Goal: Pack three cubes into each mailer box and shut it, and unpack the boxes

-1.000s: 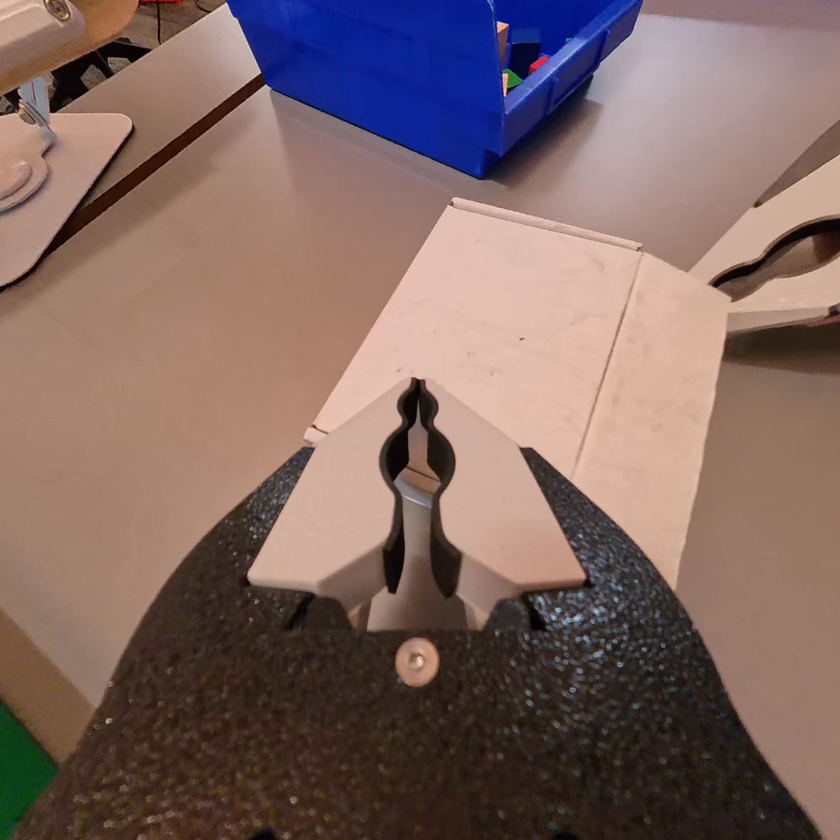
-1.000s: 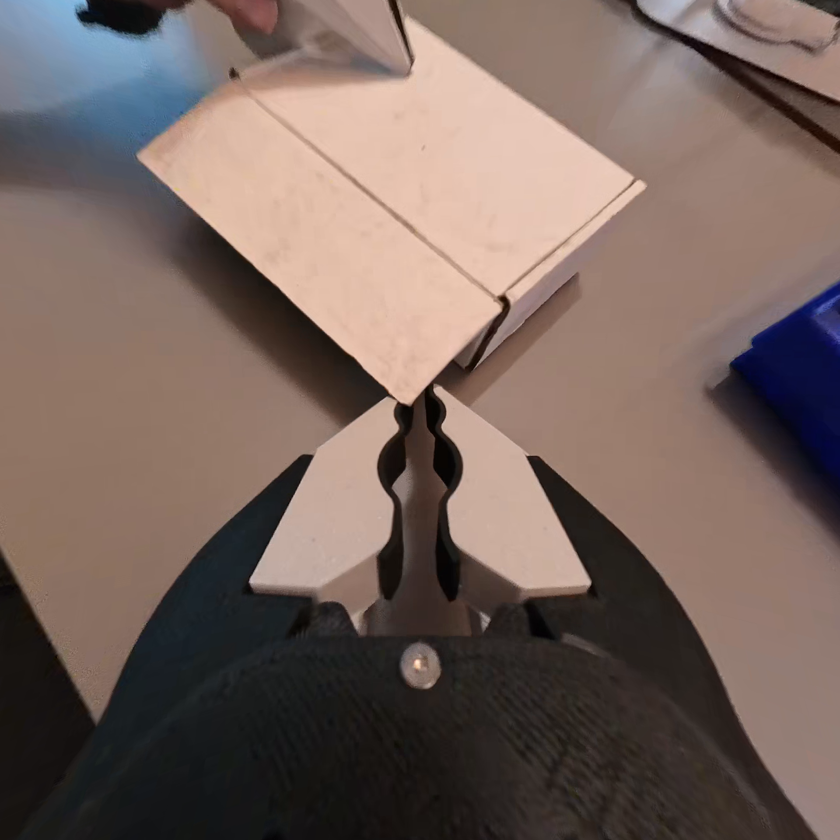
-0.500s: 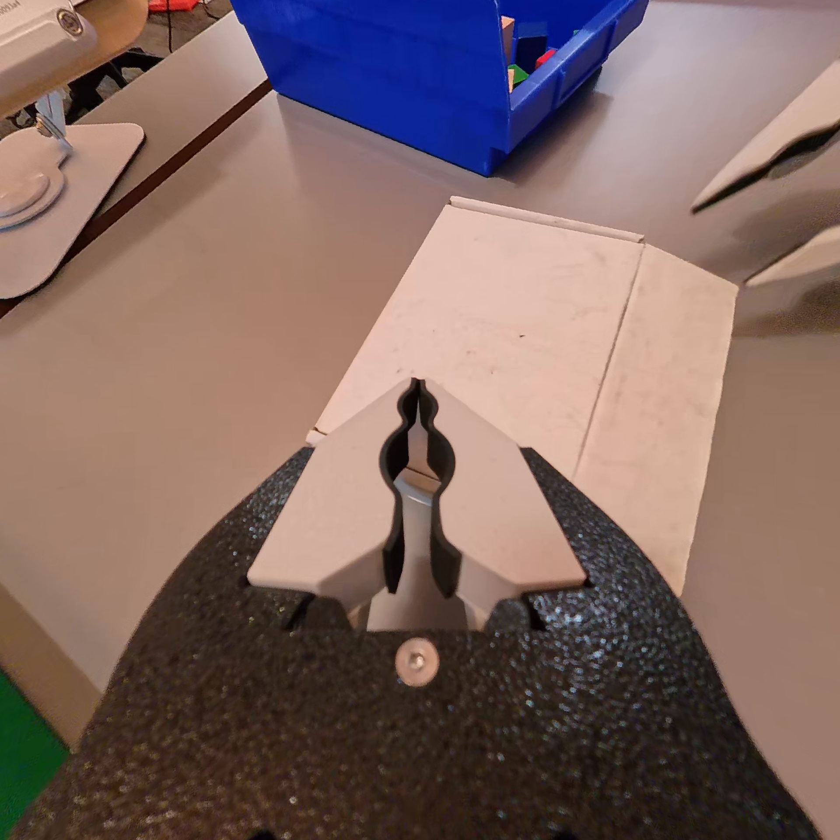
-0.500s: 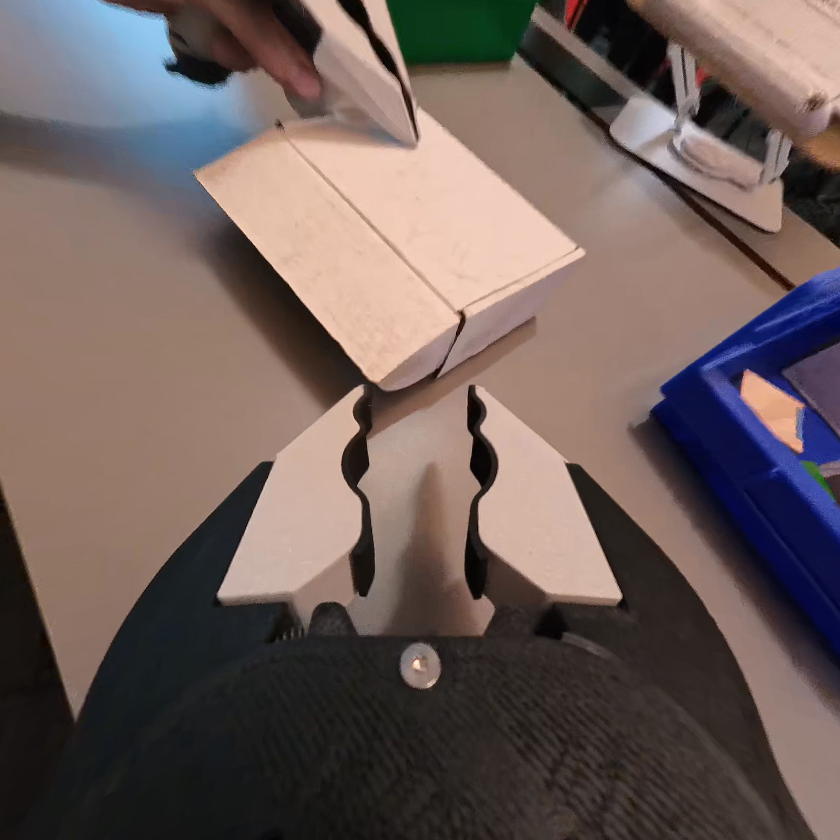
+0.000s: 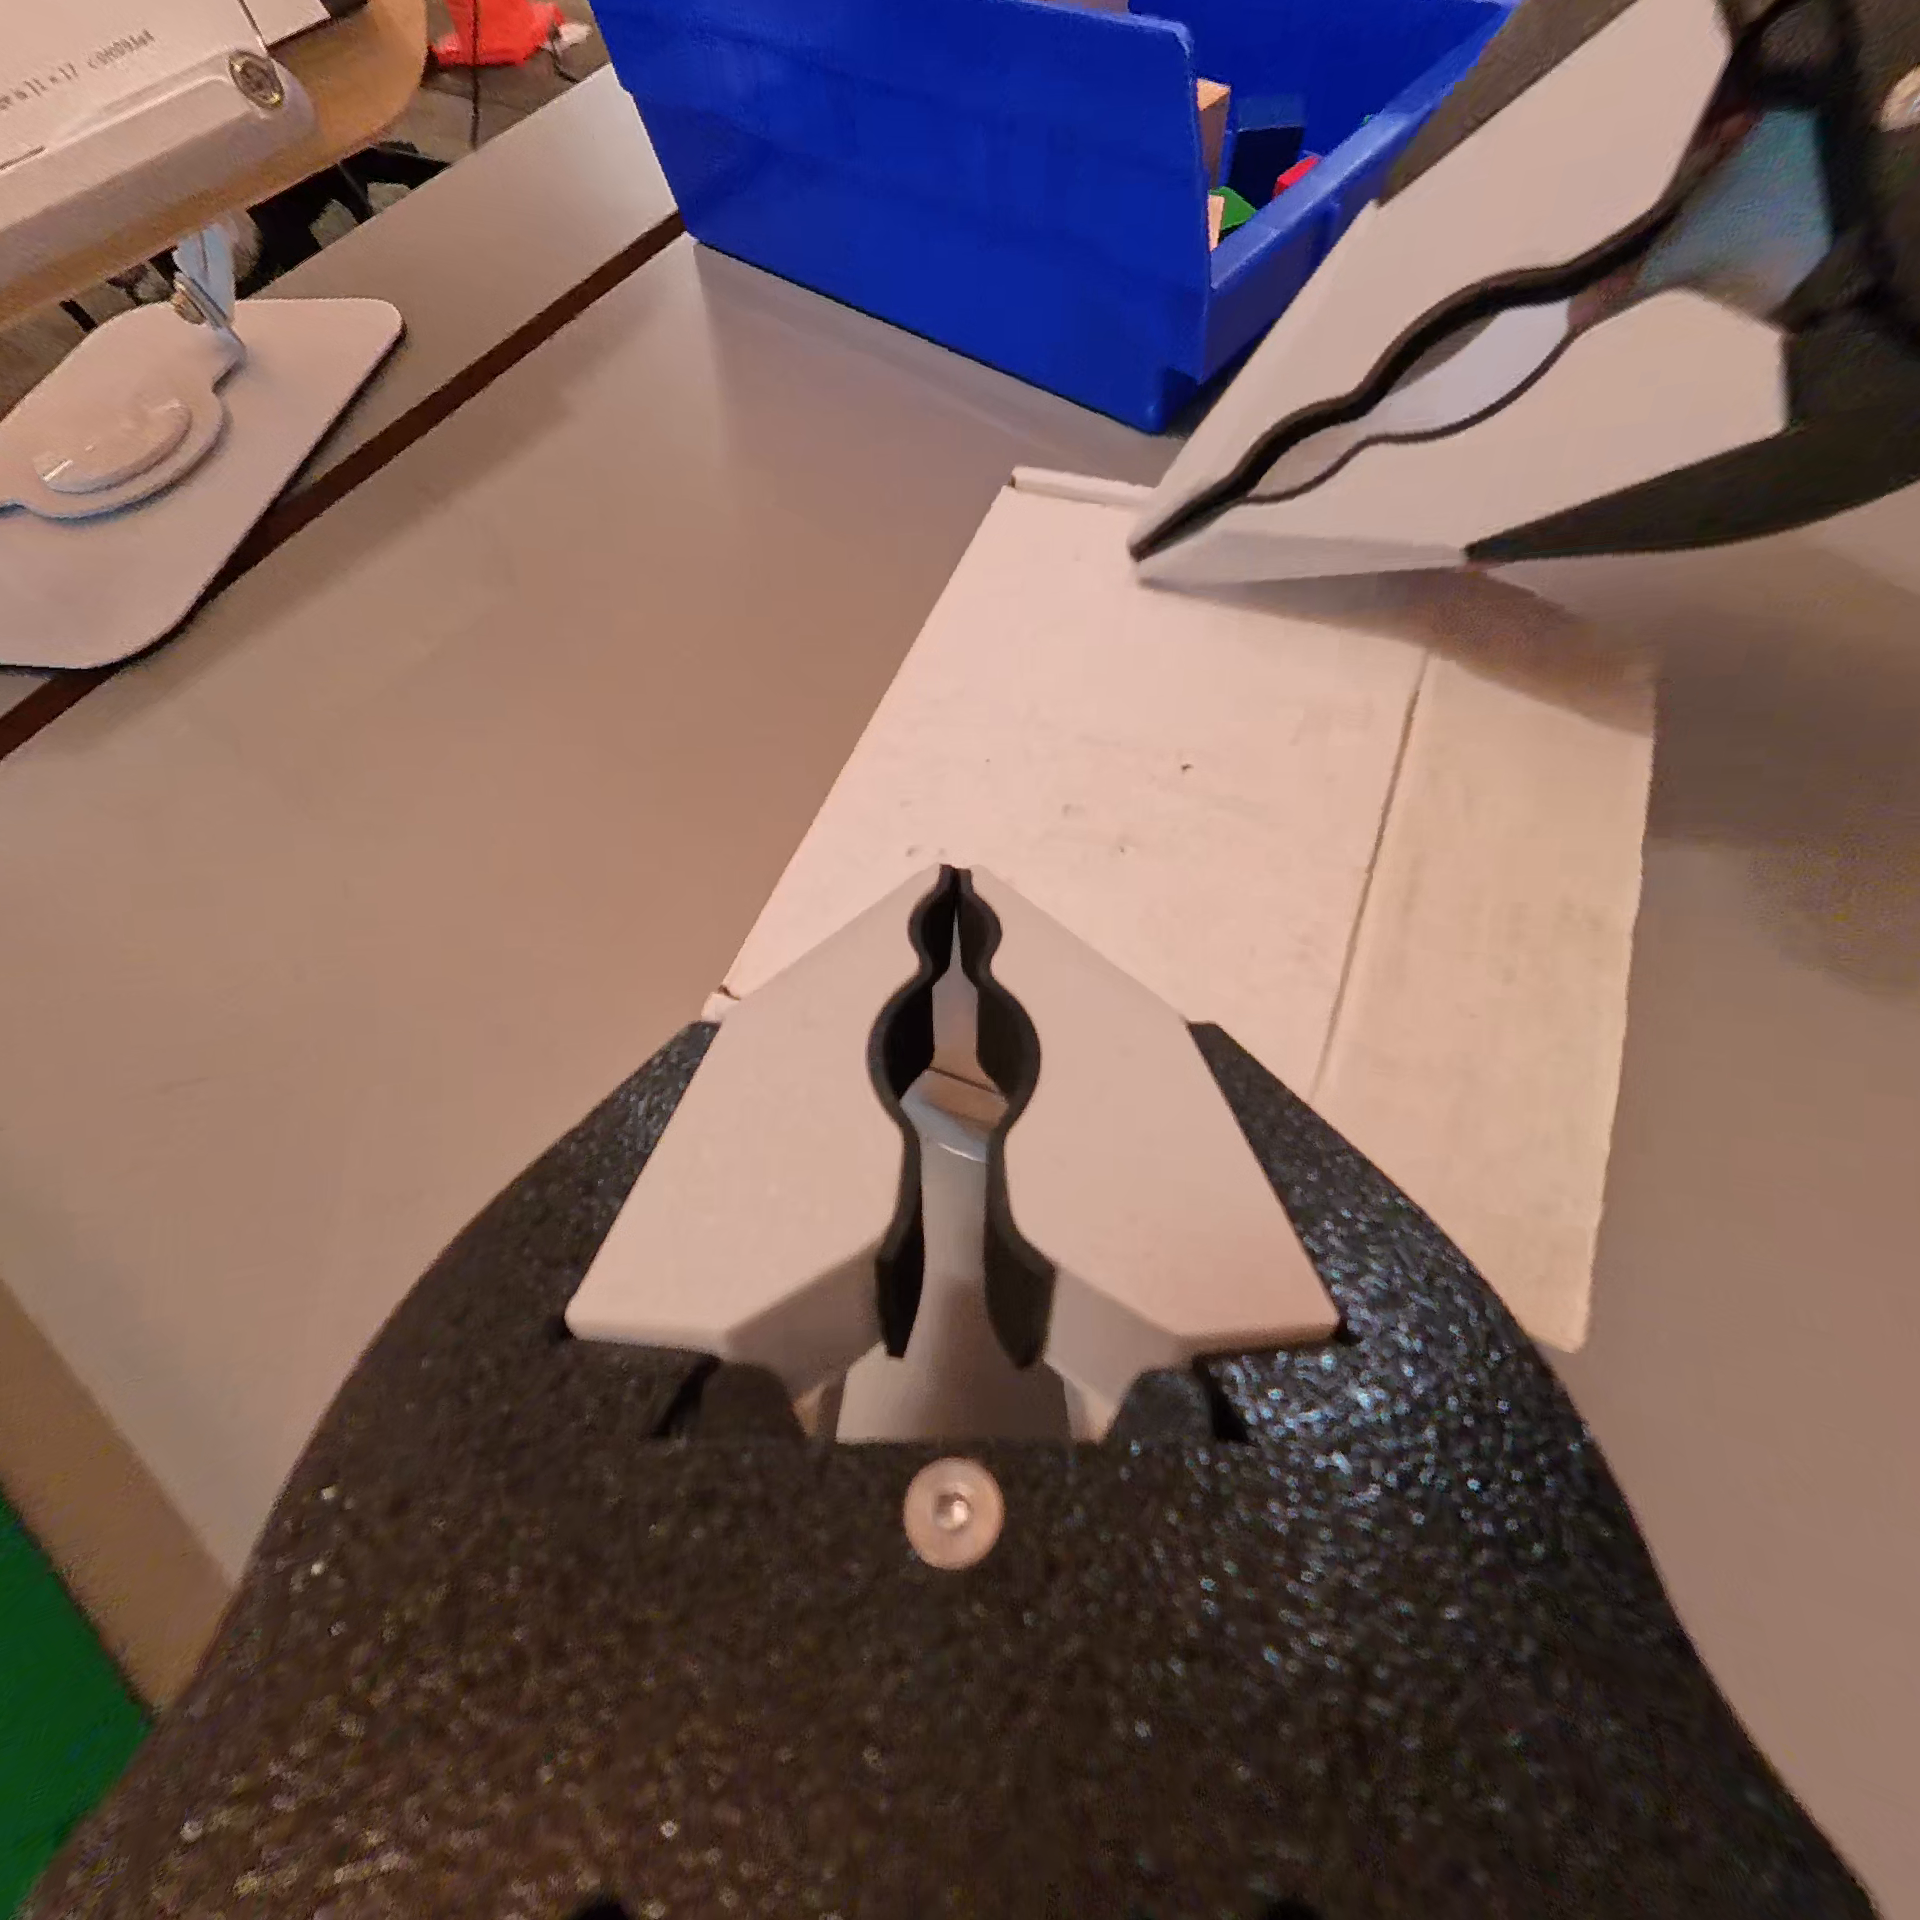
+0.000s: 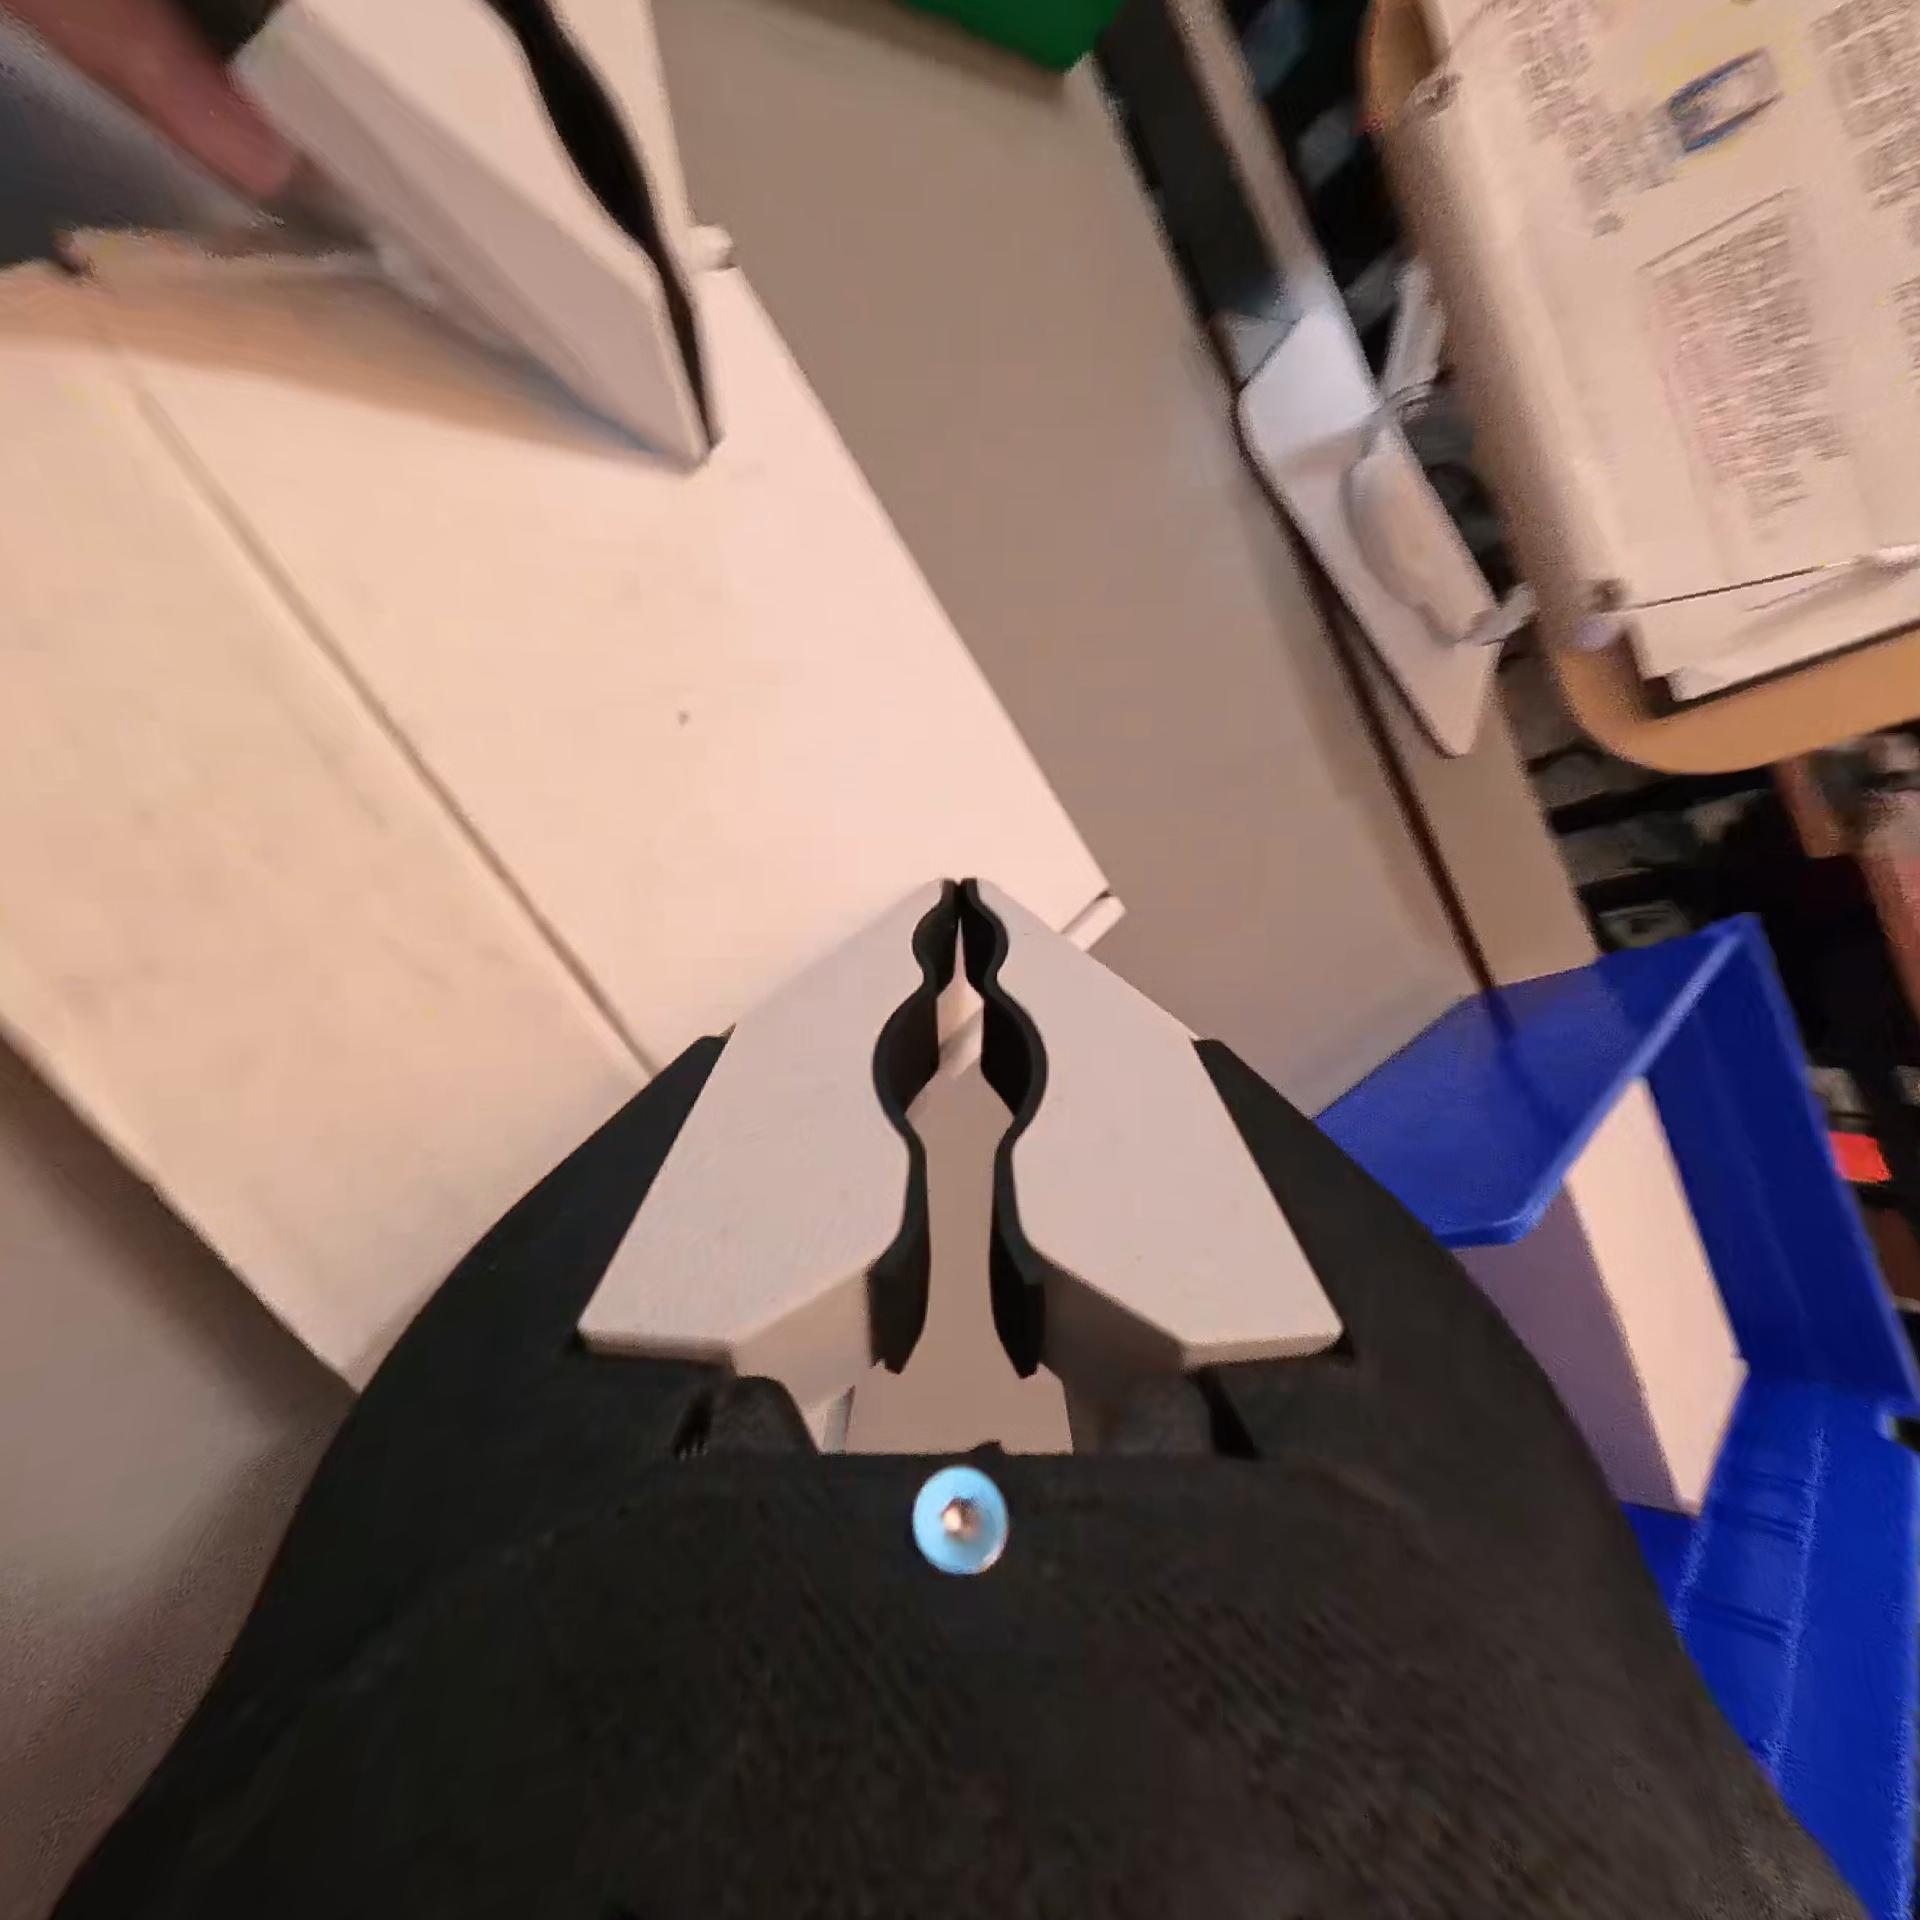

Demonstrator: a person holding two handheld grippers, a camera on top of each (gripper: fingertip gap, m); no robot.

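A white mailer box [image 5: 1143, 779] lies shut on the grey table [image 5: 416, 779], its front flap [image 5: 1486, 987] folded down on the right. My left gripper [image 5: 954, 883] is shut and empty, its tips over the box's near left corner. My right gripper [image 6: 958, 888] is shut and empty over the box [image 6: 520, 675] near its far corner; it also shows in the left wrist view [image 5: 1143, 545] at the box's far edge. The left gripper [image 6: 696, 452] shows blurred in the right wrist view. Coloured cubes [image 5: 1236, 208] lie in a blue bin [image 5: 935, 177].
The blue bin [image 6: 1818, 1507] stands just behind the box. A white stand base [image 5: 156, 468] sits on the neighbouring table at the far left, holding papers [image 6: 1714, 312]. Something green [image 5: 42, 1662] lies below the table's near edge.
My right gripper opened half a second ago and has shut again, swinging from the flap's corner up over the box toward its far edge. My left gripper has stayed shut at the near corner.
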